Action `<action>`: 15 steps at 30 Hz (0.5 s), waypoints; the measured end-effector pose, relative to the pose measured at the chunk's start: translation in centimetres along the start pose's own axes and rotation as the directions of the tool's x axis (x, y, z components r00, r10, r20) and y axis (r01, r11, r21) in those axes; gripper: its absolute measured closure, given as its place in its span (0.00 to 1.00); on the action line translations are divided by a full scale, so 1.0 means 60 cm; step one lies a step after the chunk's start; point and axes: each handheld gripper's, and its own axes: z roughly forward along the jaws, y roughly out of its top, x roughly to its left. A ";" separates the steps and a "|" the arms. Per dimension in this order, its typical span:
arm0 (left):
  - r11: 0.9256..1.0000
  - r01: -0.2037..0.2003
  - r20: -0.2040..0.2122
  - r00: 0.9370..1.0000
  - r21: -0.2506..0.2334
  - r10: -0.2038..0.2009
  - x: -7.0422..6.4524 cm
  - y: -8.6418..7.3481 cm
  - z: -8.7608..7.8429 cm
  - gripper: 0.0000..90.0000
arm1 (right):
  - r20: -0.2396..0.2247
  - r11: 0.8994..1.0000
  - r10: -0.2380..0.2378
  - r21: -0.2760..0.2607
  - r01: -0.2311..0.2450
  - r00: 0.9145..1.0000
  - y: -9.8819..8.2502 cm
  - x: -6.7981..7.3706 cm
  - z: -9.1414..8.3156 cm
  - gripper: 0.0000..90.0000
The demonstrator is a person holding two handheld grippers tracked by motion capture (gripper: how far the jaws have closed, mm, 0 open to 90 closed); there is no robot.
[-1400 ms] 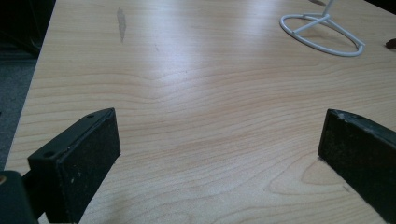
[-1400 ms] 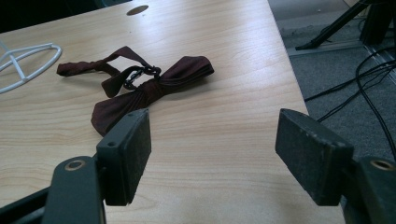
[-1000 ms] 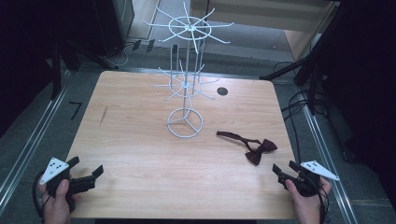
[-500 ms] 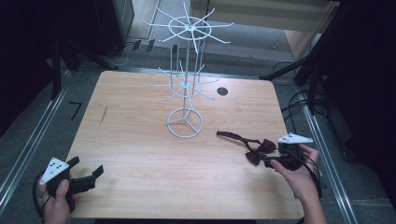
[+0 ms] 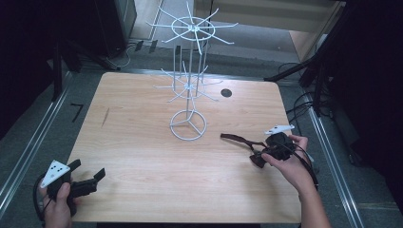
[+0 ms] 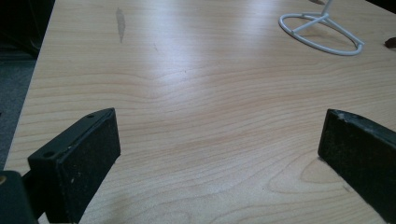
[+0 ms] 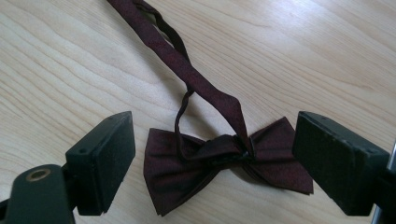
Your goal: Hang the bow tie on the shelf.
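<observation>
A white wire rack (image 5: 189, 85) stands upright on the wooden table (image 5: 142, 156). Its round base (image 6: 321, 32) rests near the middle. A dark hole (image 5: 226, 92) is behind it.

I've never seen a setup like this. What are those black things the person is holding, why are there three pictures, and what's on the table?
There is no robot here: a person holds a hand-held clamp, called a gripper, in each hand. Each has two black jaws. One picture comes from a camera above the wooden table; the other two come from small cameras riding on the grippers, looking along their jaws.

From above, the left gripper sits at the table's near left corner, its jaws open over bare wood. The right gripper is at a dark red bow tie lying flat on the table with its strap trailing away. Its jaws have just been opening and now stand one on each side of the bow without pressing on it, so nothing is held yet.

A white wire rack with spreading hooks stands mid-table.
</observation>
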 end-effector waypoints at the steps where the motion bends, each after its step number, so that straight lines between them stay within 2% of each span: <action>1: 1.000 0.000 0.001 1.000 0.000 0.000 0.000 0.000 0.000 0.00 | -0.004 1.000 -0.006 0.021 0.006 1.000 0.008 0.002 0.006 0.16; 4: 1.000 -0.002 -0.001 1.000 -0.002 0.002 0.000 0.000 0.000 0.00 | -0.001 0.999 -0.026 0.046 0.026 1.000 0.020 0.005 0.014 0.18; 9: 1.000 -0.002 -0.006 1.000 -0.001 0.002 0.000 0.000 0.000 0.00 | -0.022 0.996 -0.049 0.079 0.051 0.999 0.041 0.008 0.030 0.21; 15: 1.000 -0.002 -0.002 1.000 0.001 0.002 0.000 0.000 0.000 0.00 | -0.023 0.990 -0.049 0.133 0.051 0.999 0.062 0.007 0.047 0.24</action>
